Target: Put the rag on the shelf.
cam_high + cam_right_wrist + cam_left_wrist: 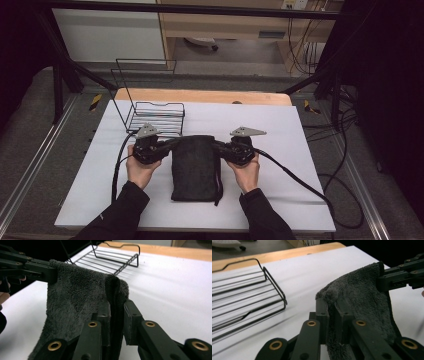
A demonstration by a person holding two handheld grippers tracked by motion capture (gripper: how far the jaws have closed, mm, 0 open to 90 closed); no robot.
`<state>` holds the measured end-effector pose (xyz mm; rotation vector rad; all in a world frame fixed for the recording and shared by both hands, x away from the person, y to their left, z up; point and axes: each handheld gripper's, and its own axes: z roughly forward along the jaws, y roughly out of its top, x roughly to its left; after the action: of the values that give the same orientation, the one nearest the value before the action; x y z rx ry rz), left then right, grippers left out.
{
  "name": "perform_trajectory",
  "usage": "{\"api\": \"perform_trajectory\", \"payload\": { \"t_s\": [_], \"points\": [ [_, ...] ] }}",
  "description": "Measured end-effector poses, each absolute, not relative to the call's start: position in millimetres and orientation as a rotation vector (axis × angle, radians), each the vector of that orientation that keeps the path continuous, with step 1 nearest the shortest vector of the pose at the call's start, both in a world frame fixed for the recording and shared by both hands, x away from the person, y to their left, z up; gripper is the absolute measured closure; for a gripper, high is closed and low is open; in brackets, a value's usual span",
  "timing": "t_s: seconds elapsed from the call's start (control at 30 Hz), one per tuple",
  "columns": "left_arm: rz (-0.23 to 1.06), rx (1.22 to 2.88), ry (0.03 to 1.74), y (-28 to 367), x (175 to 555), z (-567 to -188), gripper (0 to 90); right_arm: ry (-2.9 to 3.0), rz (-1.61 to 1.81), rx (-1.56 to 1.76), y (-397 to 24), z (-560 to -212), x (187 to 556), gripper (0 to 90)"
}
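Near the tabletop's (310, 165) middle, our left tool (167, 146) and right tool (220, 146) each pinch a towel (196, 167) corner; shallow bites could slip, dropping it.

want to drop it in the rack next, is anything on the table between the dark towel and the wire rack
Nothing visible. The towel hangs pinched between the left gripper and right gripper; only bare white table lies between it and the wire rack just behind the left gripper.

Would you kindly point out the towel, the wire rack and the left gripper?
towel (195, 167), high view, middle of the cloth.
wire rack (159, 116), high view, its base wires.
left gripper (331, 313), left gripper view, between its fingertips.
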<state>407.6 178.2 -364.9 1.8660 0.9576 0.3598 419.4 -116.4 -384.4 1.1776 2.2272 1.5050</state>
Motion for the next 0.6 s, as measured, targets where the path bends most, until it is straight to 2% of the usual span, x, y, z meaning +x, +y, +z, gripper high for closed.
{"api": "perform_trajectory", "payload": {
  "t_s": [0.6],
  "points": [
    [0.415,1.757,0.887,184.1,386.8,-332.3,82.5,2.114,1.585,1.060,-121.4,-349.2,401.1,78.9]
  ]
}}
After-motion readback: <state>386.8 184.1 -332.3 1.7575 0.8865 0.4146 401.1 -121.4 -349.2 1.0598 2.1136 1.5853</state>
